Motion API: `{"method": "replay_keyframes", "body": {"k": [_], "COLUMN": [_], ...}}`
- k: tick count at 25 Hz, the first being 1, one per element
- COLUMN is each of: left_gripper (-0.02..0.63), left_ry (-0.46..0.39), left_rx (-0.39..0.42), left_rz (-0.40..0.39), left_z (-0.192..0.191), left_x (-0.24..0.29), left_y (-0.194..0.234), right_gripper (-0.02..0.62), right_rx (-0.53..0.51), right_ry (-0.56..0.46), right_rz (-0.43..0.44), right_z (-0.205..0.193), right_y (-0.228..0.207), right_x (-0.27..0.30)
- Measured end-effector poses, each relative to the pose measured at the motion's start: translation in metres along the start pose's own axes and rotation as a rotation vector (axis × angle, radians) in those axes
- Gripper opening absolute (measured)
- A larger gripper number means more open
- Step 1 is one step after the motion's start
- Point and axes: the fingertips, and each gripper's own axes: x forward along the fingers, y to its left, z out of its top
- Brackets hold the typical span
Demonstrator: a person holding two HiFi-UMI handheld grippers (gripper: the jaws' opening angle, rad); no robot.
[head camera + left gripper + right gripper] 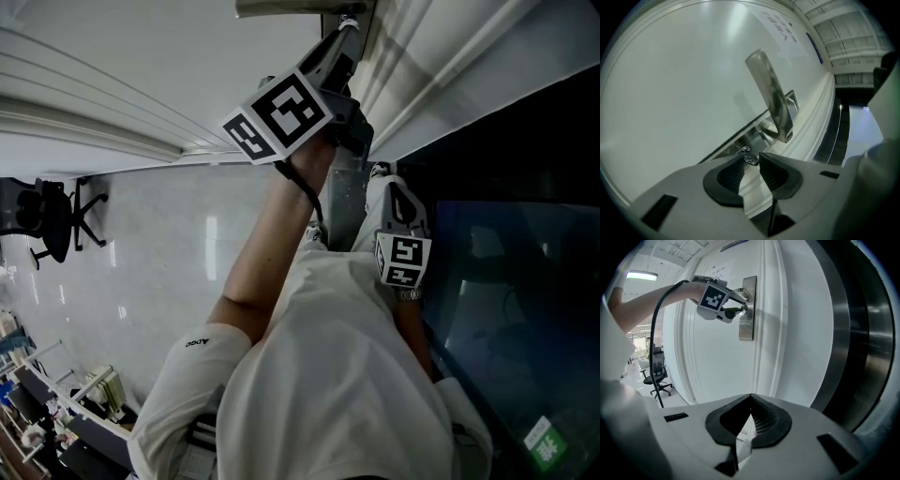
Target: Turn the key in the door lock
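You are standing on a pale, glossy tiled floor (169, 253), which is reflecting the overhead light as soft streaks. A black office chair (52, 220) is resting on its star base at the left of the head view, well apart from you. Cluttered furniture (56, 412) is filling the lower left corner; its detail is too small to identify. A dark glass panel (506, 281) is running along your right and carrying a green sticker (544, 441) near its lower edge. In the right gripper view, a ceiling strip light (641, 275) is glowing.
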Motion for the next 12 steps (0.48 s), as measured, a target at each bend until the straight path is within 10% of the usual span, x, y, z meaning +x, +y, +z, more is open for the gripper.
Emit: {"method": "replay_keyframes", "body": {"k": [12], "left_gripper": [0.106], "left_ry": [0.039], "left_rx": [0.476], "left_rz": [0.046], "left_z": [-0.004], "left_x": [-0.007], "left_y": [-0.012], "right_gripper": [0.002], "right_rx": [-0.001], "right_ry": [0.003], "right_rz": [0.003], "right_z": [-0.002], "right_y": [-0.003], "right_x": [0.0]}}
